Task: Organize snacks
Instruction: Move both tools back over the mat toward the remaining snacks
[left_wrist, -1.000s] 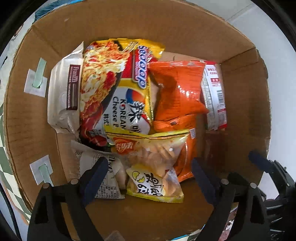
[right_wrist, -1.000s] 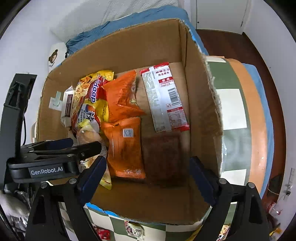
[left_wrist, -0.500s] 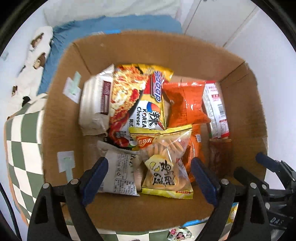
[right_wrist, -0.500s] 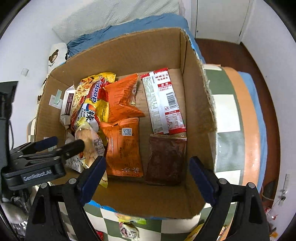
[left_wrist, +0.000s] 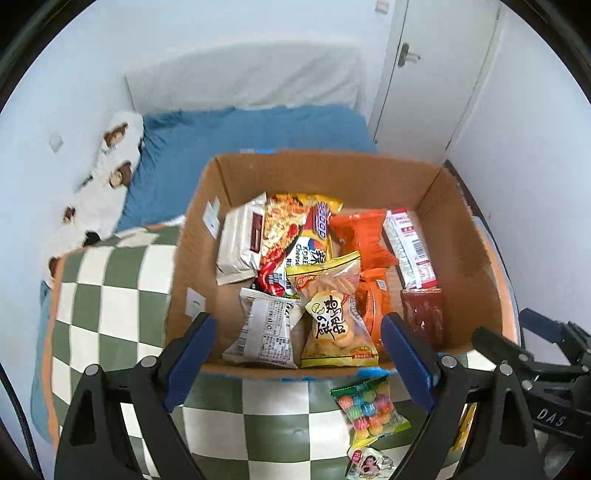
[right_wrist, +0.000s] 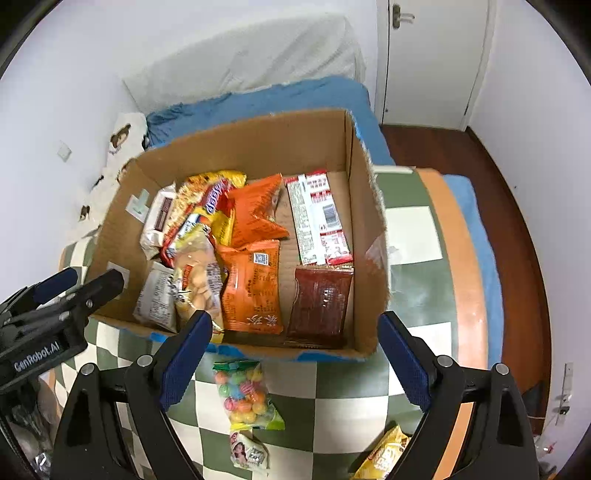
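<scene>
A cardboard box (left_wrist: 192, 236) (right_wrist: 369, 229) stands on a green-and-white checkered cloth and holds several snack packs: a yellow cracker bag (left_wrist: 332, 325), a white pack (left_wrist: 266, 328), orange bags (right_wrist: 251, 291), a dark red pack (right_wrist: 319, 302) and a noodle pack (left_wrist: 295, 236). A bag of coloured candy balls (left_wrist: 367, 408) (right_wrist: 242, 393) lies on the cloth in front of the box. My left gripper (left_wrist: 299, 362) is open and empty above the box's near edge. My right gripper (right_wrist: 291, 358) is open and empty, above the candy bag.
A small pack with a face on it (right_wrist: 247, 452) and a yellow bag (right_wrist: 384, 456) lie on the checkered cloth (right_wrist: 410, 229) near the front. A blue mattress (left_wrist: 236, 136) and a white door (right_wrist: 432, 59) lie behind. Wooden floor (right_wrist: 517, 206) is at the right.
Both grippers have pulled back and up out of the box. The cracker bag stays in the box. The cloth and loose candy in front have come into view.
</scene>
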